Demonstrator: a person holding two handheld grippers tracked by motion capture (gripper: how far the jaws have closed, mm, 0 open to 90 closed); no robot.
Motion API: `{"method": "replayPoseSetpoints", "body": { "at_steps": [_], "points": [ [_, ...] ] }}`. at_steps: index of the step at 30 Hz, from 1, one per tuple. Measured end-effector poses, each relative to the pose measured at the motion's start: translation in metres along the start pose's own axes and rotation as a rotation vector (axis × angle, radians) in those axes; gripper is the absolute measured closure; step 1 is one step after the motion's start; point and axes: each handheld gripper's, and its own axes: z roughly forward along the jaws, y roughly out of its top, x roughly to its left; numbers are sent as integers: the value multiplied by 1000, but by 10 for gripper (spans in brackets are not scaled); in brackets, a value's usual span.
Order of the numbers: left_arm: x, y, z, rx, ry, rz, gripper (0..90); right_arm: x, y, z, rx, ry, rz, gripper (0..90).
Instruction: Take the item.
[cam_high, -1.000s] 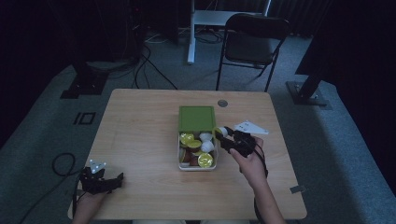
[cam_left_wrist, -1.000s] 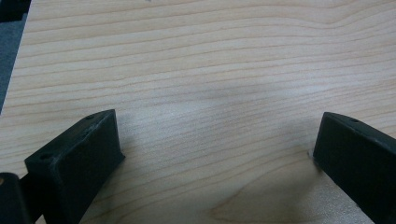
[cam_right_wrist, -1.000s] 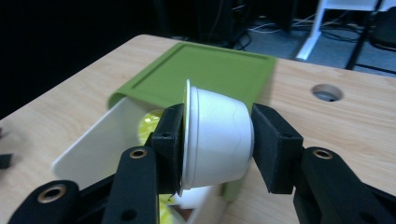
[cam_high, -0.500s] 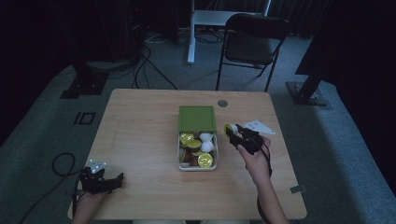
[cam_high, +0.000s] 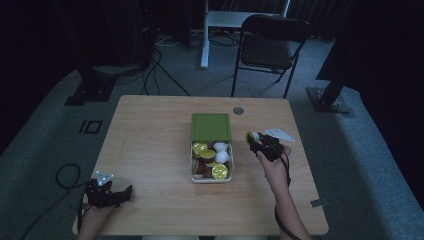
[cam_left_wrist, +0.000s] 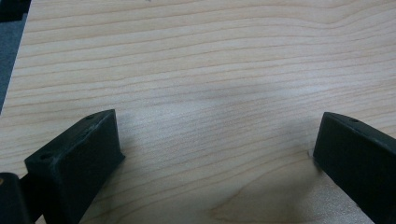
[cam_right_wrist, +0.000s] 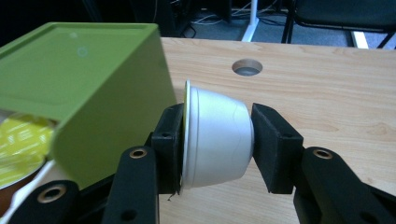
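Gripping white capsule (cam_right_wrist: 217, 140) sideways, right gripper (cam_high: 256, 140) w/ jaws beside green box (cam_high: 211, 127).

A black chair (cam_high: 270, 42) stands beyond the table (cam_high: 150, 135), cables (cam_high: 160, 65) trail across the floor (cam_high: 45, 120) nearby.

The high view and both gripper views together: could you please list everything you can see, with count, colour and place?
Table: one, light wood, centre of the floor.
Box: one, white tray, table middle, holding capsules.
Lid: one, green, at the box's far end.
Capsules in box: several, yellow-green tops and white bodies; exact count unclear.
Held capsule: one, white, between the right gripper's jaws.
Paper: one, white, right of the box.
Table hole: one, round, far edge.
Chair: one, black, beyond the table.
Left gripper: black, open, near left corner.
Right gripper: black, shut on the capsule.
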Motion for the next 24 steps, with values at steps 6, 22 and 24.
{"method": "replayPoseSetpoints", "body": {
  "at_steps": [6, 22, 24],
  "points": [
    [0, 0, 0, 0, 0, 0, 9, -10, -4, 12, 4, -18, 22, 563],
    [0, 0, 0, 0, 0, 0, 9, -32, -11, 50, 43, -76, 77, 563],
    [0, 0, 0, 0, 0, 0, 9, -33, -11, 54, 56, -79, 75, 563]
  ]
}}
